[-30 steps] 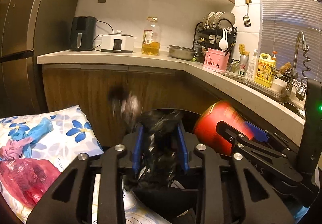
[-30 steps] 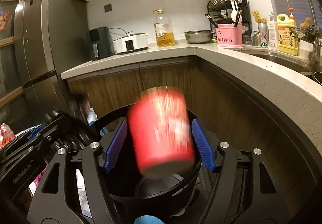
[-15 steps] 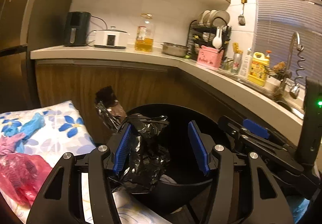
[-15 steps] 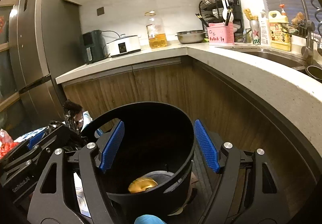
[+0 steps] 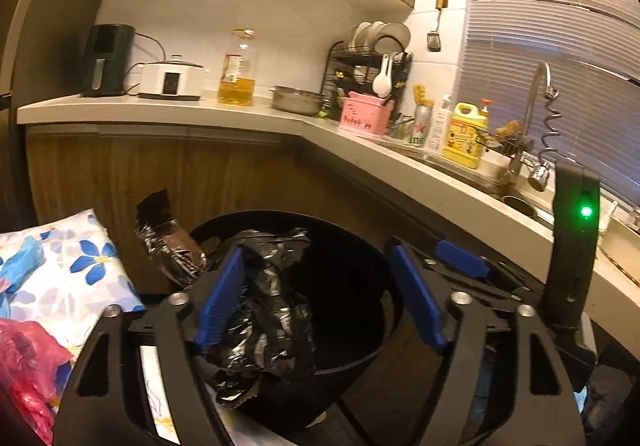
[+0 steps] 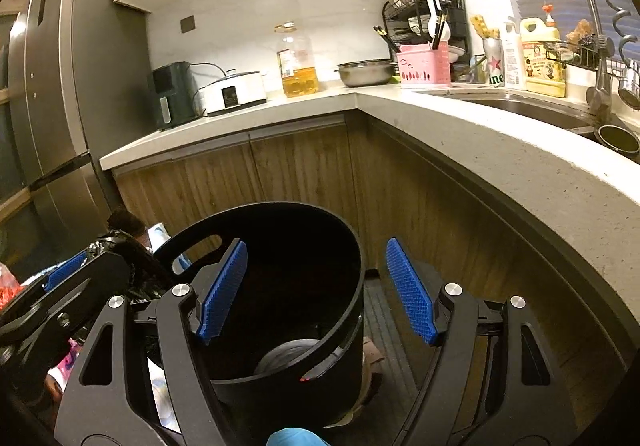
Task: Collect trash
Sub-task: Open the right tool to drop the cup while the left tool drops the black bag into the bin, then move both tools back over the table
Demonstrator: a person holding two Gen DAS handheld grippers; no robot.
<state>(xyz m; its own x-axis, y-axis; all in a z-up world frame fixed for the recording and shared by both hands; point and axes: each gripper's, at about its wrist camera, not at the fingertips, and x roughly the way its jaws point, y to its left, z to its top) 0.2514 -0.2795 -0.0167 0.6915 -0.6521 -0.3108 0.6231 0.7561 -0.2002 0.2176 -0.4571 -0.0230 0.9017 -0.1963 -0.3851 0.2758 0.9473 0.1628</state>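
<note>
From the left wrist: left claw (image 5: 316, 298) spread wide above a black bin (image 5: 360, 310), pinching nothing; crumpled black plastic bag (image 5: 268, 310) draped against the inner face of the left blue pad (image 5: 220, 298) and hanging over the near rim of the bin, part of it inside the opening; right pad clear of the bag; a dark shiny wrapper (image 5: 168, 242) sticking up just beside the bin's left rim; flowered cloth (image 5: 76, 278) to the left with a blue glove (image 5: 20, 262) and a red bag (image 5: 24, 366) lying on it; right claw (image 5: 464, 262) in view at the right edge, near the bin's far side, its spread hard to tell from here; counter (image 5: 360, 141) behind, carrying an oil bottle (image 5: 237, 69), a steel bowl (image 5: 298, 99), a pink caddy (image 5: 366, 117) and a yellow jug (image 5: 464, 133). From the right wrist: right claw (image 6: 316, 290) spread wide over the same bin (image 6: 280, 286), empty between the pads; a pale round lid or disc (image 6: 292, 354) at the bottom of the bin, not clear what; black bag (image 6: 120, 246) seen at the left, bunched at the left claw (image 6: 68, 274) beside the bin's handle slot; fridge (image 6: 52, 105) at far left; wooden cabinet doors (image 6: 296, 173) beyond the bin; sink (image 6: 540, 111) and tap on the counter at right.
</note>
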